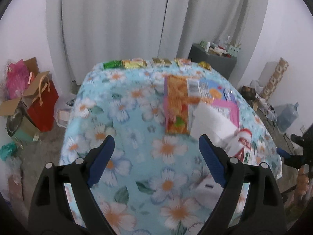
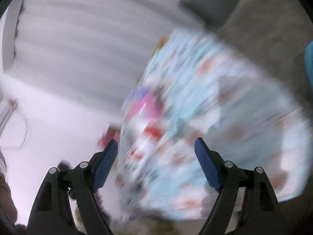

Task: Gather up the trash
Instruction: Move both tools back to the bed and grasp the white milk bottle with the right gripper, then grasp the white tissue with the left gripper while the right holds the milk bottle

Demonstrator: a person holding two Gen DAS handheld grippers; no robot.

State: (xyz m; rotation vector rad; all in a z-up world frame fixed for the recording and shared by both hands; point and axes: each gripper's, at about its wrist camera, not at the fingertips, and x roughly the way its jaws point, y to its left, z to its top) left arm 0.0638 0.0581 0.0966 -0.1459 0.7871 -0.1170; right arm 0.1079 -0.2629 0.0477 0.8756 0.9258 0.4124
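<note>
The left gripper (image 1: pixel 156 146) hangs over a table under a floral cloth (image 1: pixel 125 117), its blue-padded jaws spread wide with only cloth between them. The trash lies in the right half of that view: an orange and pink snack wrapper (image 1: pixel 176 105) flat on the cloth, a white sheet (image 1: pixel 211 123) overlapping its lower right corner, and just beside the sheet, toward the right edge, a white pack with red and green print (image 1: pixel 240 146), partly hidden behind the right finger. A row of small green and gold packets (image 1: pixel 140 63) lines the table's far edge at upper centre. Grey curtains (image 1: pixel 117 19) fill the top of the frame; a red bag (image 1: pixel 44 105) and cardboard boxes sit on the floor at the left, a dark cabinet (image 1: pixel 213 58) at upper right. The right wrist view is heavily blurred: the right gripper (image 2: pixel 156 148) also stands wide with nothing held, above a smear of the same cloth with pink and red patches that cannot be made out.
</note>
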